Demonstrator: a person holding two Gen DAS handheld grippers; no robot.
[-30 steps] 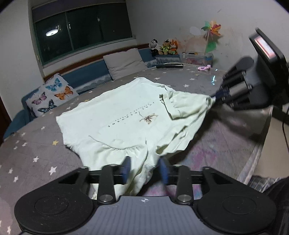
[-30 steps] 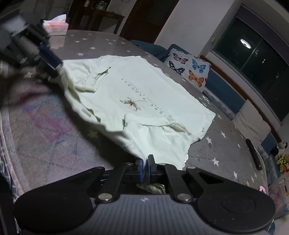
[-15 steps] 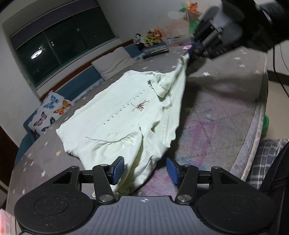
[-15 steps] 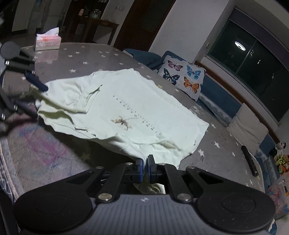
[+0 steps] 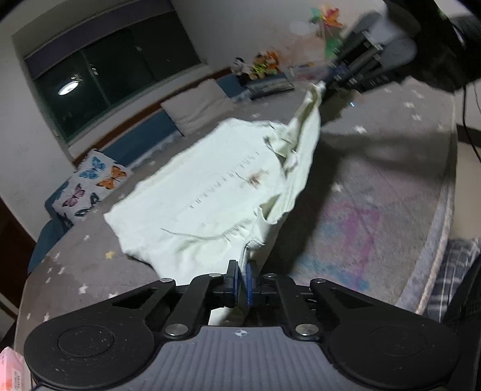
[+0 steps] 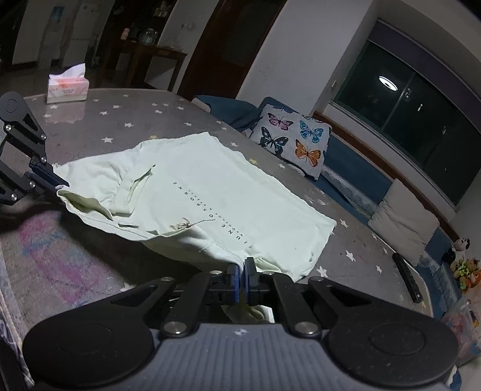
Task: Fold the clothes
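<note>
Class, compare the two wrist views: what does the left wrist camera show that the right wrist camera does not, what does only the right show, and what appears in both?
Only the left wrist view shows the colourful pinwheel on the far wall and the plaid fabric past the table edge. Only the right wrist view shows the tissue box and the black remote. Both show the pale green T-shirt, pinched by the left gripper and the right gripper, the butterfly pillow and the star-patterned table.

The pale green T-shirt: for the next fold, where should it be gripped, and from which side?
Probably where it is gripped now: the T-shirt near edge, one end in each gripper, left and right. That edge is lifted off the table; the far side lies flat, so approach from the near side.
</note>
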